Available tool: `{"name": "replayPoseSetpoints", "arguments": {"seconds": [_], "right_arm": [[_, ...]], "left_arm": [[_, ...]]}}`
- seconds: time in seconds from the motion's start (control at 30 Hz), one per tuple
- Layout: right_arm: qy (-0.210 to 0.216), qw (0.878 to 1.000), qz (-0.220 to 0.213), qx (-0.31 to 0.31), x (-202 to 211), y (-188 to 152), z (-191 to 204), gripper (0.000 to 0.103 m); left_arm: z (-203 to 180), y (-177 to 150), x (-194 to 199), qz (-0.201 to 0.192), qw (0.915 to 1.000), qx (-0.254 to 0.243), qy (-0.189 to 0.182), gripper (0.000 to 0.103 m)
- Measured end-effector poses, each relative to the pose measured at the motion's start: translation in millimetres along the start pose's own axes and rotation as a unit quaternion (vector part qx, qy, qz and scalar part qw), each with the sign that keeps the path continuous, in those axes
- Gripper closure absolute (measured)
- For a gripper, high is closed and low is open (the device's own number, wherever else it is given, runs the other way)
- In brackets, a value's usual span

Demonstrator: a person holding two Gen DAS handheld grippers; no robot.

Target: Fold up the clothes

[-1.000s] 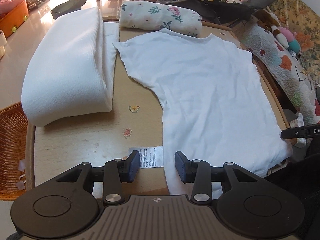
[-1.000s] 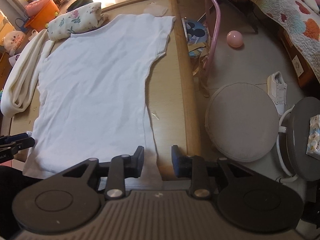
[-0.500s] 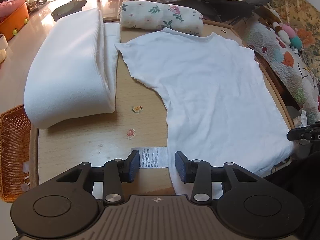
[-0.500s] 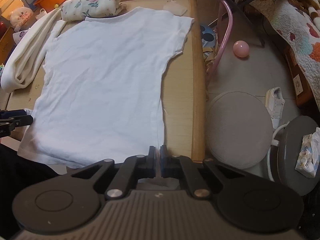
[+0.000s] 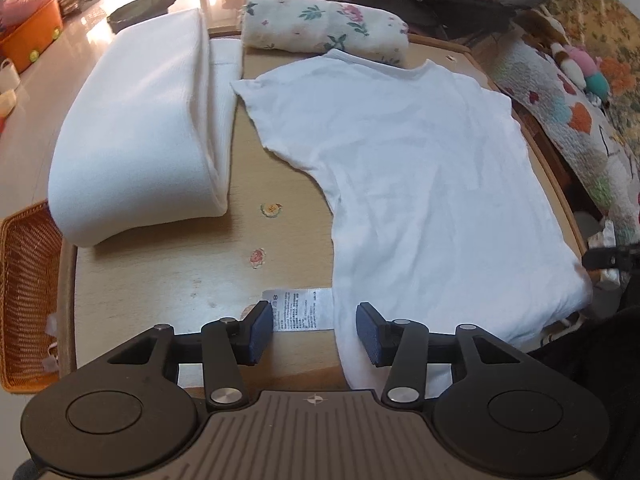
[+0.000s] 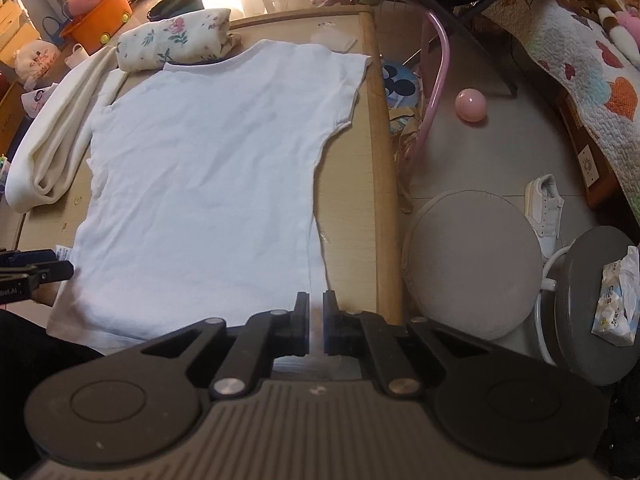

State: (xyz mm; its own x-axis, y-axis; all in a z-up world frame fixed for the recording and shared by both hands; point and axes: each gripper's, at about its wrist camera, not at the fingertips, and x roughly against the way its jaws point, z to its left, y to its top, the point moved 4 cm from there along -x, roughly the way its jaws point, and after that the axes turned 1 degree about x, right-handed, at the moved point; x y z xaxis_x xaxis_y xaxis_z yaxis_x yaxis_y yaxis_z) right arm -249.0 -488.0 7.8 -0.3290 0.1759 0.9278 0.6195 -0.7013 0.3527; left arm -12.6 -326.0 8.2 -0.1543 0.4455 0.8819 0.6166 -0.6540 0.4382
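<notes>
White t-shirt [image 5: 420, 184] lies flat on worktop [image 5: 168, 272], neck twd far edge, hem at near edge. L gripper [image 5: 314, 334]: jaws about half open, just been widening; care label [image 5: 302, 309] and shirt's side edge sit btwn them, pads not pressing either. R gripper [image 6: 316, 320]: jaws nearly closed, just eased a touch wider, pinching shirt's hem corner at the right side seam; thin strip of fabric shows in the gap. Folded white cloth [image 5: 136, 140] and floral roll [image 5: 324, 32] beside shirt.
</notes>
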Motion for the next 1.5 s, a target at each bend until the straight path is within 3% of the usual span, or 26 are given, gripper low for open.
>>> {"name": "replayPoseSetpoints", "arguments": {"seconds": [0.07, 0.13, 0.2, 0.47, 0.73, 1.1, 1.5], "right_arm": [[-0.004, 1.000, -0.009, 0.006, 3, -6, 6, 0.094], [-0.006, 1.000, -0.019, 0.012, 6, -14, 13, 0.077], [0.000, 0.999, -0.032, 0.018, 9, -22, 18, 0.070], [-0.006, 0.997, -0.078, 0.018, 7, -41, 22, 0.070], [-0.007, 0.997, -0.077, -0.008, 4, -45, 11, 0.069], [0.002, 0.995, -0.094, -0.028, 5, -47, 4, 0.069], [0.018, 0.993, -0.101, -0.055, 4, -46, -3, 0.066]], "left_arm": [[6, 5, 2, -0.013, 0.9994, 0.033, 0.003, 0.054], [10, 9, 3, -0.021, 0.9981, 0.058, 0.004, 0.054], [11, 14, 3, -0.019, 0.9968, 0.078, 0.005, 0.054], [13, 34, 2, -0.020, 0.9901, 0.138, 0.015, 0.049], [21, 49, -5, -0.025, 0.9785, 0.205, 0.002, 0.047], [28, 66, -27, -0.030, 0.9600, 0.278, 0.002, 0.047], [30, 73, -33, -0.028, 0.9335, 0.357, 0.014, 0.042]]}}
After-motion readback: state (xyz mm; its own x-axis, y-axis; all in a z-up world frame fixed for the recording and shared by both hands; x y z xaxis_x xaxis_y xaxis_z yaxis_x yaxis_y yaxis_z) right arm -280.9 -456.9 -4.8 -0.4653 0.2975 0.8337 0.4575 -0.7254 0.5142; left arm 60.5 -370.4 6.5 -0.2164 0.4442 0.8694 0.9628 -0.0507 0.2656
